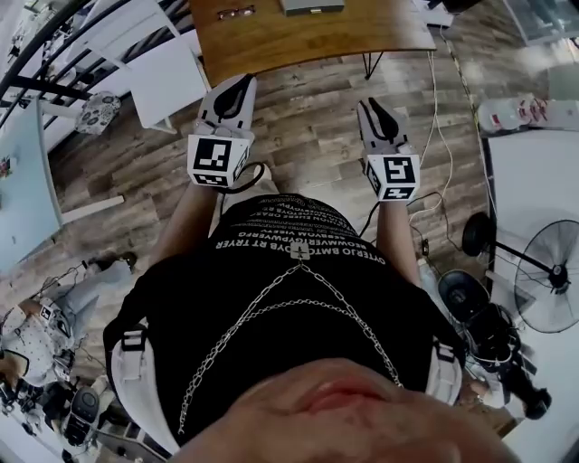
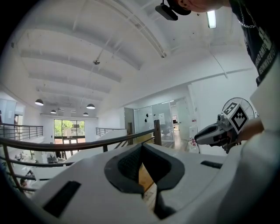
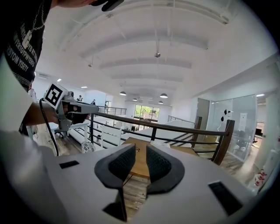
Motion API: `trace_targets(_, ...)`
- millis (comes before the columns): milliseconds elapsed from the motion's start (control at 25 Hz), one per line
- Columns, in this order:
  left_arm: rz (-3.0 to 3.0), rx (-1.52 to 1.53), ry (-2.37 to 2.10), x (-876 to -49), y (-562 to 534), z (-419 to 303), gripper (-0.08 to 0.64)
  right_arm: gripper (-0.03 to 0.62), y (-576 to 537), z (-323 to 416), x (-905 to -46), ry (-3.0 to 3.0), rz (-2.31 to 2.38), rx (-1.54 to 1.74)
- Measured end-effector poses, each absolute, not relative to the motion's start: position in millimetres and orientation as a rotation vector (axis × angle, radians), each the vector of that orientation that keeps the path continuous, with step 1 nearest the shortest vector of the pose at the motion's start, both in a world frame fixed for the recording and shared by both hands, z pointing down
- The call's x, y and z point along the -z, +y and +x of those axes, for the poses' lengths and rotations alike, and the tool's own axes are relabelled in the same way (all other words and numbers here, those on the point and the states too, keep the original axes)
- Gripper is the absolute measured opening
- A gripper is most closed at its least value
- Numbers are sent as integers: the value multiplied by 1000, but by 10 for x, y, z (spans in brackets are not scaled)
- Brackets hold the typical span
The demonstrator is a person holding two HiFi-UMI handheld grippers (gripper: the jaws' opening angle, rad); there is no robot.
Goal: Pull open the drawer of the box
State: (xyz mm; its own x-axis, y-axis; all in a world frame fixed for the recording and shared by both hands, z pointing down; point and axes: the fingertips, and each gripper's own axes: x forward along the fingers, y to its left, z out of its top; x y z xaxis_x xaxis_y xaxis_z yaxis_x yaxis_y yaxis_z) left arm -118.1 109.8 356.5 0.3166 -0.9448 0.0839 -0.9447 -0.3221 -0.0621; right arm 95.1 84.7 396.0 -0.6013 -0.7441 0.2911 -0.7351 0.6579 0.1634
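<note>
Ahead of both grippers: a wooden table (image 1: pixel 308 41) on thin black legs, beyond the jaw tips and clear of them; wood-plank floor (image 1: pixel 308 145) lies beneath the jaws.
Left gripper (image 1: pixel 242 86): held out level, dark pads (image 2: pixel 127 164) closed together at the tips with nothing caught between them (only a wedge of table wood shows through the gap behind the tips).
Right gripper (image 1: pixel 371 106): beside the left one and well apart from it, tipped slightly downward; its jaws stand a narrow slot apart and empty, the table showing through the slot.
Marker cubes (image 1: pixel 217 158): one at the back of each gripper, on the side nearest the person's black shirt (image 1: pixel 289 298).
Box: a grey object (image 1: pixel 312 5) sits on the table's far part, beyond both grippers, cut off by the picture's edge; whether it is the box I cannot tell.
Railing (image 3: pixel 175 127): dark rail past the table, further ahead of the jaws.
Right of the right gripper: a white cable (image 1: pixel 434 108) on the floor; a standing fan (image 1: pixel 552 271) further out, back beside the person.
Left of the left gripper: a white desk (image 1: pixel 167 77).
</note>
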Motion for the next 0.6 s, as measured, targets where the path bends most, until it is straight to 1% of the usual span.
trace_targets(600, -2586, 124, 1760, -3596, 543, -1922, 6, 63, 438, 155, -3847, -2485, 1210, 89)
